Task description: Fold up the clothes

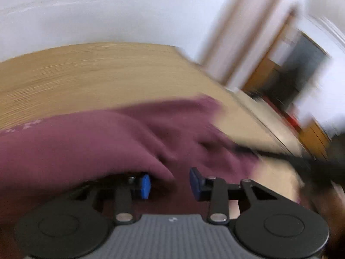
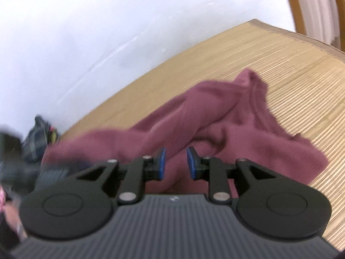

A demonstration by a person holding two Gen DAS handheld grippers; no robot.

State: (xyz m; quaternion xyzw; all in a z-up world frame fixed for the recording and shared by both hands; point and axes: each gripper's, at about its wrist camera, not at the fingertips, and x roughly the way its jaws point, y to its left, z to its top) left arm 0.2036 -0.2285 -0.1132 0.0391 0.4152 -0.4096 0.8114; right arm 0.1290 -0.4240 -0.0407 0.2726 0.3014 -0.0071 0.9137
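One crumpled maroon fleece garment (image 2: 215,116) lies on one pale woven-straw mat surface (image 2: 291,82), bunched into several thick folds, with one edge trailing toward the white wall (image 2: 75,32); in the left wrist view the same garment (image 1: 97,140) spreads across the lower half of the mat (image 1: 86,75), much of it blurred. The left gripper (image 1: 169,182) hangs low over the cloth with its two blue-padded fingers (image 1: 145,186) spread apart; a fold laps over the left one, yet the pads press on nothing. The right gripper (image 2: 175,164) stands just above the cloth, its two blue pads (image 2: 190,164) parted by a narrow gap, nothing pinched. One dark bundle (image 2: 36,138) sits by the wall.
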